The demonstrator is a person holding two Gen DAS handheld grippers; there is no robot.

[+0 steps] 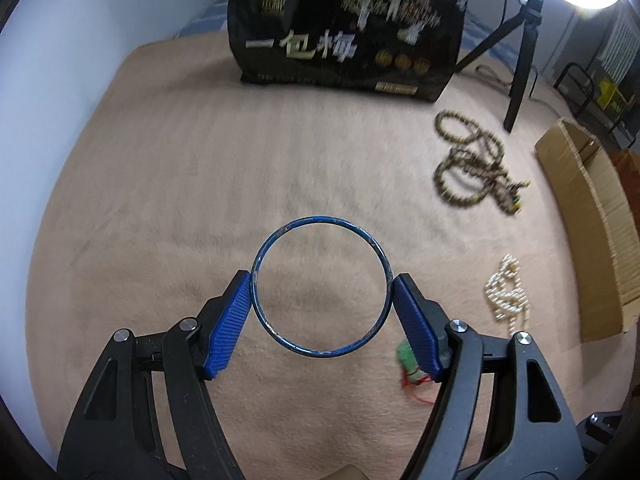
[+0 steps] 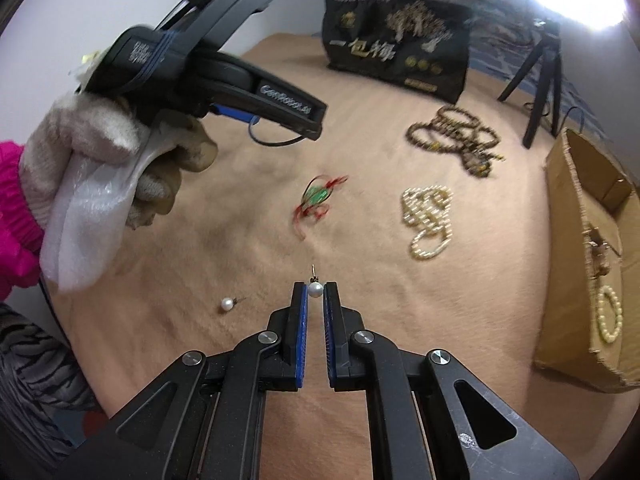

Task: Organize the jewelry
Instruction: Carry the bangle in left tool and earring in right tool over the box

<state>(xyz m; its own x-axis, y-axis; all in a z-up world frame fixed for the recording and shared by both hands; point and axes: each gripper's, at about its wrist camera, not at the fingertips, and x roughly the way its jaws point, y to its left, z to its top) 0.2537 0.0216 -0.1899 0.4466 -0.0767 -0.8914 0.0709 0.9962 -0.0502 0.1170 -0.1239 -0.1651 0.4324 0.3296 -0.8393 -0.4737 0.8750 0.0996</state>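
1. L gripper [image 1: 320,286]: clamped across blue bangle [image 1: 320,226], pads on its two sides; ring hangs clear of the tan cloth [image 1: 180,160], centre of left-wrist frame.
2. R gripper [image 2: 315,289]: pinched tight on pearl stud [image 2: 315,289] at the very tips, post sticking up past the jaws; lower centre of right-wrist frame.
3. Second pearl stud [image 2: 227,304]: loose on cloth, lower left of same frame.
4. Other stock on cloth: brown bead strands [image 2: 456,136] upper right; cream bead string [image 2: 430,220] right of centre; green-and-red charm [image 2: 318,196] centre.
5. Cardboard box [image 2: 576,216]: right edge; a cream bead bracelet [image 2: 609,314] already inside, so prob. the drop point.
6. Handling note: pearl is round and held at the tips only, so keep squeeze steady, no wrist flicks en route to box. Bangle grip is on a thin rim; keep it level so it doesn't pivot out.
7. Writing: black bag [image 2: 396,36] at back reads "一包梅" in large chars; smaller print unreadable. L gripper body, upper left of right-wrist frame, carries a "GenRobot.AI"-type mark, blurred.
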